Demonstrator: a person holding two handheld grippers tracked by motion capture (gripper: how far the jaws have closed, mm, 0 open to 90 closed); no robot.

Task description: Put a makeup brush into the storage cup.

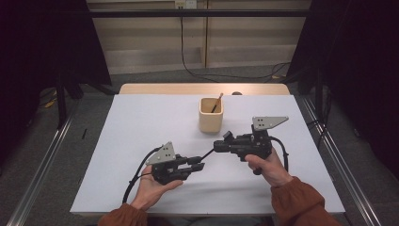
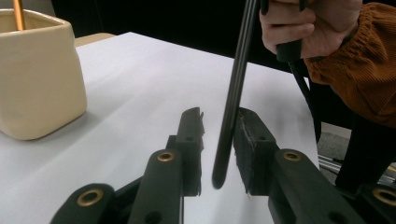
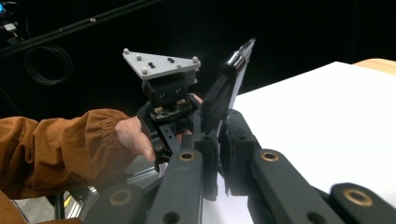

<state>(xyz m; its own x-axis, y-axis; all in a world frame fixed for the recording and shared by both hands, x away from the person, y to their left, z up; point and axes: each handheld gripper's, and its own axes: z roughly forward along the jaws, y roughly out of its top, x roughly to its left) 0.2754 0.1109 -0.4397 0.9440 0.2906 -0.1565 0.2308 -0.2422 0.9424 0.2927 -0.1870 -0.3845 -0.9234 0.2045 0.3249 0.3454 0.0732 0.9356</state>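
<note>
No brand, label or readable writing shows on anything in these views. In the high view, a thin black brush spans the gap just below the frame's centre, between the two grippers. The right gripper, right of centre, is clamped on the brush: in the right gripper view its jaws press together around the dark bristle end. The left gripper, lower left of centre, has its jaws apart, and in the left gripper view the handle stands in the gap between them. A cream ceramic cup sits above centre holding a wooden-handled stick. The white tabletop has a pale wood edge at the far side; grey floor, cables and black curtains surround it.
</note>
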